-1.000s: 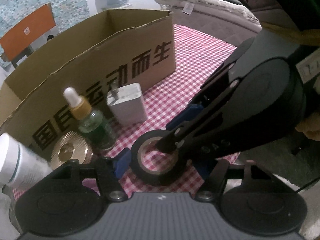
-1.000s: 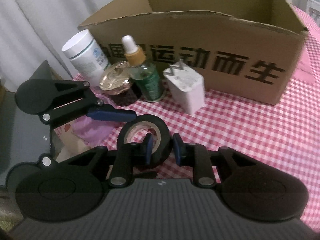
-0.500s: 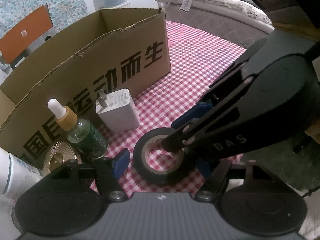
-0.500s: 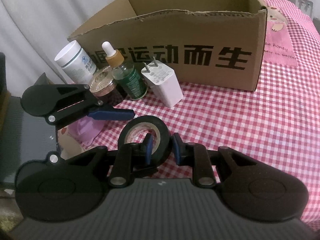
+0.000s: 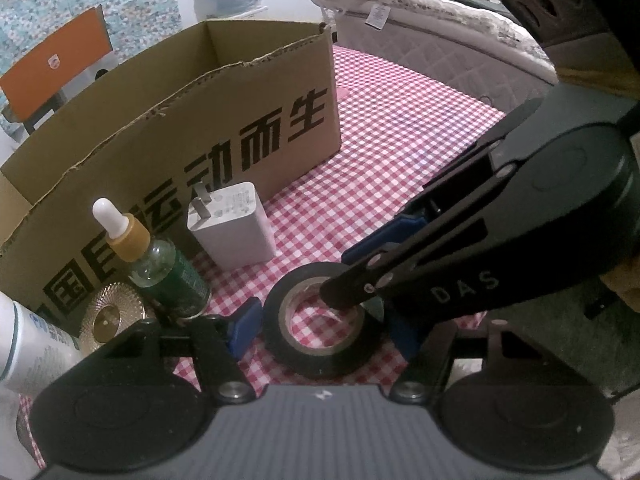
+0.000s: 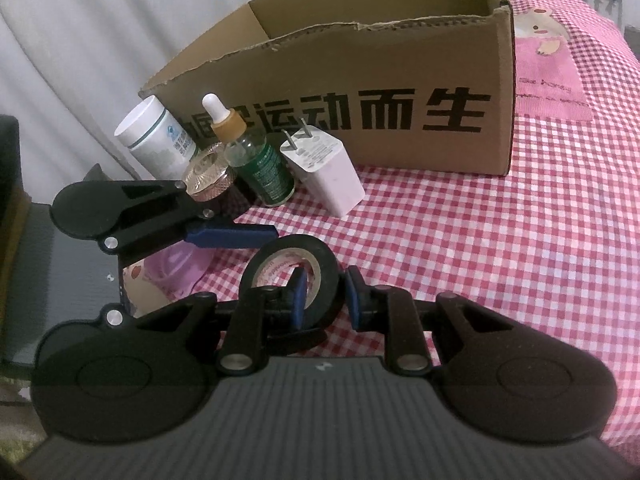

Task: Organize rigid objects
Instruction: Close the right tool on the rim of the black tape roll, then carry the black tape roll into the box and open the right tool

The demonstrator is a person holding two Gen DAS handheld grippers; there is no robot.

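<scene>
Between the left gripper's (image 5: 320, 322) closing jaws, not yet pinched by them, lies the tape roll (image 5: 322, 320); the right gripper (image 6: 323, 296) pinches its wall. Both cameras have drawn back slightly from the cardboard box (image 6: 400, 92), suggesting a lift. Checked cloth (image 6: 520, 240) covers the surface; a bed (image 5: 440, 36) stands behind.

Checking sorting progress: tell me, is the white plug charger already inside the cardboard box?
No, the white plug charger stands on the checked cloth outside the cardboard box.
</scene>
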